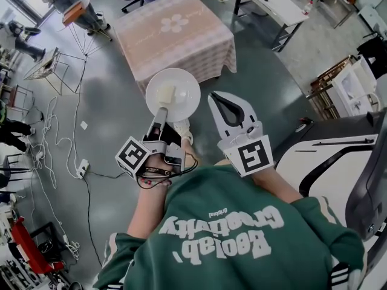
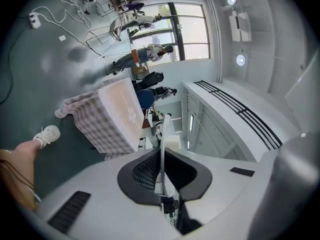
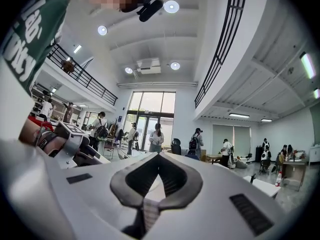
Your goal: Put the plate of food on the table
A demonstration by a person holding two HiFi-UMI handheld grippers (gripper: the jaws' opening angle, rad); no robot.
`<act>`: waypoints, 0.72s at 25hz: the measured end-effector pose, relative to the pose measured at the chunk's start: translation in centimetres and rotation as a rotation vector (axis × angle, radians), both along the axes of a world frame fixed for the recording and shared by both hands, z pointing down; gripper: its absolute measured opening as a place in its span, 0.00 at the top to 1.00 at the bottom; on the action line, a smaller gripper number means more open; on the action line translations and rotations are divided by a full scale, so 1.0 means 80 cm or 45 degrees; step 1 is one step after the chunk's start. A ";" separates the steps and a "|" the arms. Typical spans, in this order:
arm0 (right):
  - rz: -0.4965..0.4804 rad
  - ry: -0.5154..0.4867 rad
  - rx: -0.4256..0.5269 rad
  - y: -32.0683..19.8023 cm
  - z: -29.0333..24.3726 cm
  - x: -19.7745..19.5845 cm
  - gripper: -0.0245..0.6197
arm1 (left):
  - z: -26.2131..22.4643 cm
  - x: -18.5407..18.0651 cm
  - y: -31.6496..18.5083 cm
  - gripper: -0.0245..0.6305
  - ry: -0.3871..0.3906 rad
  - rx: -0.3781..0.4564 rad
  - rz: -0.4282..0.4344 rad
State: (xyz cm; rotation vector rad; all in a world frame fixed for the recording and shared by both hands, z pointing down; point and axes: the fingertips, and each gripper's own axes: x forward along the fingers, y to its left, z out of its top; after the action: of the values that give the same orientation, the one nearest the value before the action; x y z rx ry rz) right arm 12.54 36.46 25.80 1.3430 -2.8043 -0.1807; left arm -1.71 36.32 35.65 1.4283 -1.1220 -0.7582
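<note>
One plate (image 1: 173, 95): rim pinched in our left hand-held gripper (image 1: 162, 112), near the desk (image 1: 175, 35).
Right hand-held gripper (image 1: 219, 101): clenched empty beside it.

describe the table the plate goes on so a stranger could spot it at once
On the grey floor, look straight ahead past the white plate held in the left claw. The table stands there, square and draped in a pink checked cloth with a pale flower at the centre; the desk to its right is bare white with black legs.
</note>
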 end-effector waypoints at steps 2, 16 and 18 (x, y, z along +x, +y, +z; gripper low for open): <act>0.005 0.011 -0.012 -0.008 0.004 0.000 0.94 | 0.002 -0.001 -0.008 0.92 0.002 -0.005 0.003; 0.004 0.024 -0.050 -0.052 0.010 -0.023 0.94 | -0.002 -0.015 -0.069 0.92 -0.009 -0.008 0.042; 0.004 0.011 -0.055 -0.060 0.007 -0.026 0.94 | -0.004 -0.017 -0.078 0.92 -0.001 -0.007 0.043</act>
State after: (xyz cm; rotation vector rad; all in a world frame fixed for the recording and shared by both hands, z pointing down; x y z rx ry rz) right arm 10.46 31.67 26.38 1.3343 -2.7822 -0.1248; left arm -3.08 30.12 35.35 1.4398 -1.0971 -0.7307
